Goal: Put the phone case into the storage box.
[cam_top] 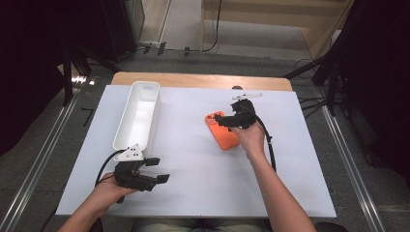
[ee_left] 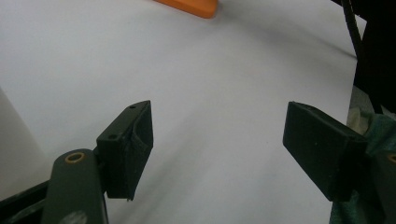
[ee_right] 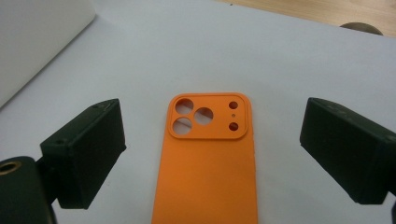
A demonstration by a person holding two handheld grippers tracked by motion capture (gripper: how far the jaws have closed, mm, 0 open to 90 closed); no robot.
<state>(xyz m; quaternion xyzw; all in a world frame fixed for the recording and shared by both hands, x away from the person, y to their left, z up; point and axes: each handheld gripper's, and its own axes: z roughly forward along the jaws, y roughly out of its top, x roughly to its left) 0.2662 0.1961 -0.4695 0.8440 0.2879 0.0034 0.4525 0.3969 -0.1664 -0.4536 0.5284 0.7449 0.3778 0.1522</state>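
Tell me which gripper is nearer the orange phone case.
Right. The right gripper hovers over the orange phone case, jaws open; the left gripper sits apart near the table's front edge.

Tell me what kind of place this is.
Probably a lab recording station: a white table on a grey floor with metal rails, dark stands around it, and loose cables behind.

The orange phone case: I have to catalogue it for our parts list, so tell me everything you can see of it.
The orange phone case is a smooth, matte, rubbery-looking shell with rounded corners. A raised square camera panel holds three large round holes and smaller ones beside them. It lies flat, back side up, on the white table, right of the long white tray. The right gripper hovers over it, jaws open on either side, not touching it. The table is all that touches it.
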